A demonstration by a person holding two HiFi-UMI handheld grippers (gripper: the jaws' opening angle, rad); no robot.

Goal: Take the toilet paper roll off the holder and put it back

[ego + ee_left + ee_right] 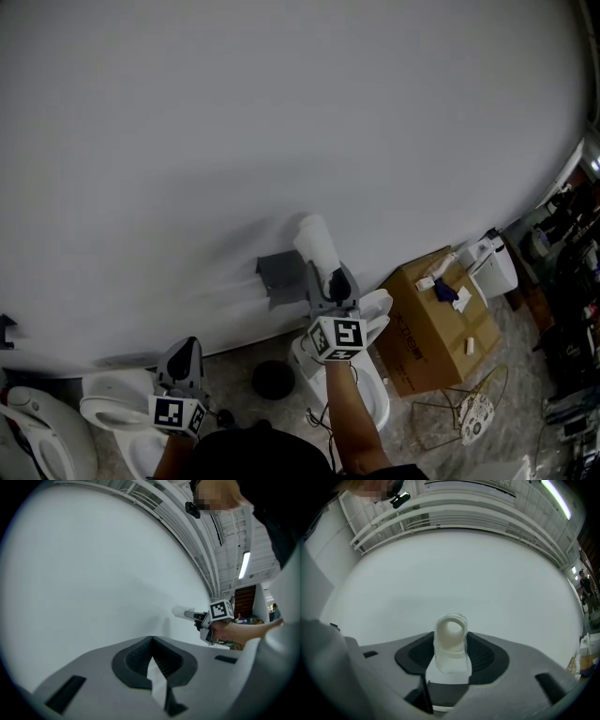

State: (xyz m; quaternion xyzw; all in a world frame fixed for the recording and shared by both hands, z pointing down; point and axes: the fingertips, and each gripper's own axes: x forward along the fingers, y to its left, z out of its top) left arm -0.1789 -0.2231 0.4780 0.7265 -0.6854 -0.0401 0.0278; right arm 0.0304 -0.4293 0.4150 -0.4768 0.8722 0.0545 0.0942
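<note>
Now, with your right gripper [329, 280] jaws gripping the toilet paper roll [451, 641], aim its core at the holder [279, 277]; left gripper [188, 344] jaws rest closed.

I have bare wall [234, 112] open across the upper and left frame, while the grey holder [279, 275] juts out at centre, and low down the white toilets [111, 411] at lower left and the cardboard box [441, 323] at lower right crowd the floor.
</note>
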